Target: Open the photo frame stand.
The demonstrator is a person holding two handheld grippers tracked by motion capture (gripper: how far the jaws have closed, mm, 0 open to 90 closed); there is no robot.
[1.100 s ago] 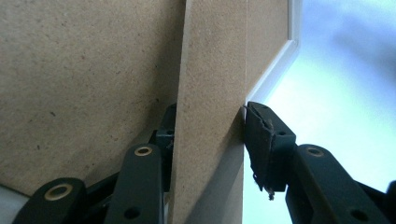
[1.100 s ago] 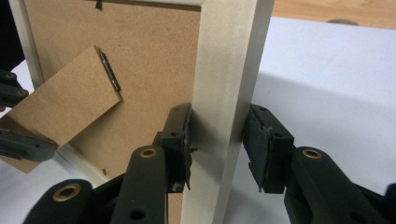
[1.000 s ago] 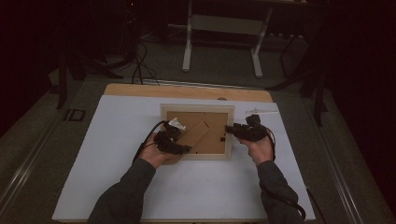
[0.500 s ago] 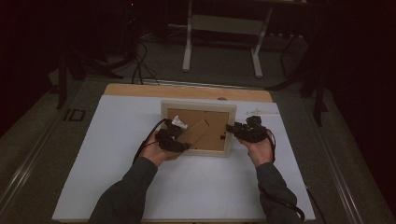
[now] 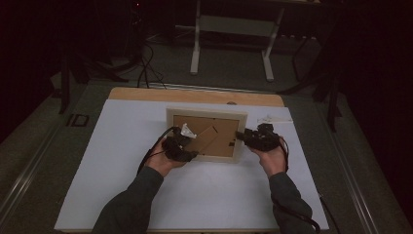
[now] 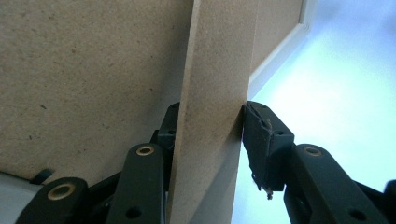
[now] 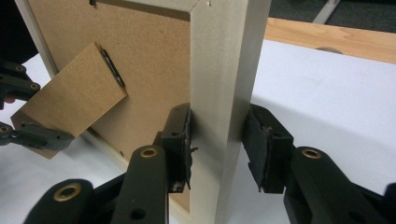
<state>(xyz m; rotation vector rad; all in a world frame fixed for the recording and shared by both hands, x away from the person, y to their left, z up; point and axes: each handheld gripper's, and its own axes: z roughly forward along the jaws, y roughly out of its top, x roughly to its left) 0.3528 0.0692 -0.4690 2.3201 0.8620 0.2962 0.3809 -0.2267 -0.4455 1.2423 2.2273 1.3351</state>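
Left gripper [image 5: 189, 147] is pinching the fold-out stand [image 6: 212, 112] on the back of the picture frame [image 5: 207, 114]; in the left gripper view I am seeing both pads pressing the brown strip's two faces, the strip rising from 6 o'clock to 12 o'clock between the jaws. Right gripper [image 7: 217, 140] is clamping the frame's pale wooden side rail [image 7: 224, 70], one pad on each face of it.

I am reading the frame as lying face-down near the middle of the white table cover [image 5: 122, 146], its brown backing board [image 5: 221, 141] facing up. From the high view, the left gripper is sitting at the frame's 8 o'clock corner and the right gripper at its 3 o'clock edge. The frame itself is holding the backing board inside its rim; I cannot tell whether a picture or glass is lying under it.

In the right gripper view, the stand is angling away from the board, hinged at its upper end, with the left gripper's jaws at 9 o'clock gripping its free end.

A small white crumpled scrap [image 5: 187, 130] is lying just by the left gripper, at the frame's 9 o'clock.
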